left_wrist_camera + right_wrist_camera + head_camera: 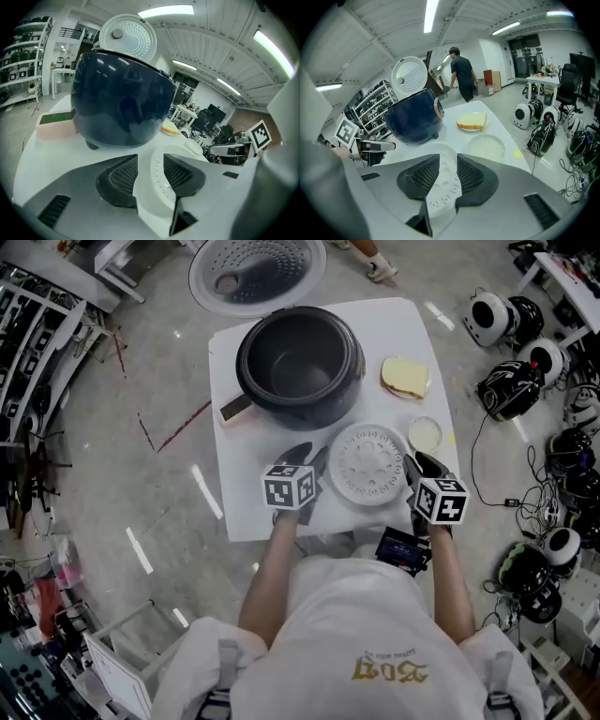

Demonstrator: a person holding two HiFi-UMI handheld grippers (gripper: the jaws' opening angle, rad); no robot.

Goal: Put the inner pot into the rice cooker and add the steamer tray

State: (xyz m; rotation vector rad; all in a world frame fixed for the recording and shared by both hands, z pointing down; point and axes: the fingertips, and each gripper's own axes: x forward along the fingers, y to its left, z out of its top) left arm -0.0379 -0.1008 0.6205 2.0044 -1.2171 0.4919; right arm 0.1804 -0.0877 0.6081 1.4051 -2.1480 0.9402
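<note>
A white perforated steamer tray (368, 463) lies flat on the white table (253, 493), in front of the dark blue rice cooker (323, 401). The cooker's lid (258, 273) is tipped back and a dark inner pot (298, 357) sits inside it. My left gripper (314, 461) is at the tray's left edge, my right gripper (415, 465) at its right edge. In the left gripper view the open left gripper (150, 159) straddles the tray's rim (157, 187). In the right gripper view the right gripper (448, 159) is open over the tray (443, 192).
A slice of bread (405, 377) and a small white dish (425, 434) sit on the table's right side. A pink block (234, 411) lies left of the cooker. Round devices and cables (511, 385) crowd the floor at right. A person (461, 75) stands far behind the table.
</note>
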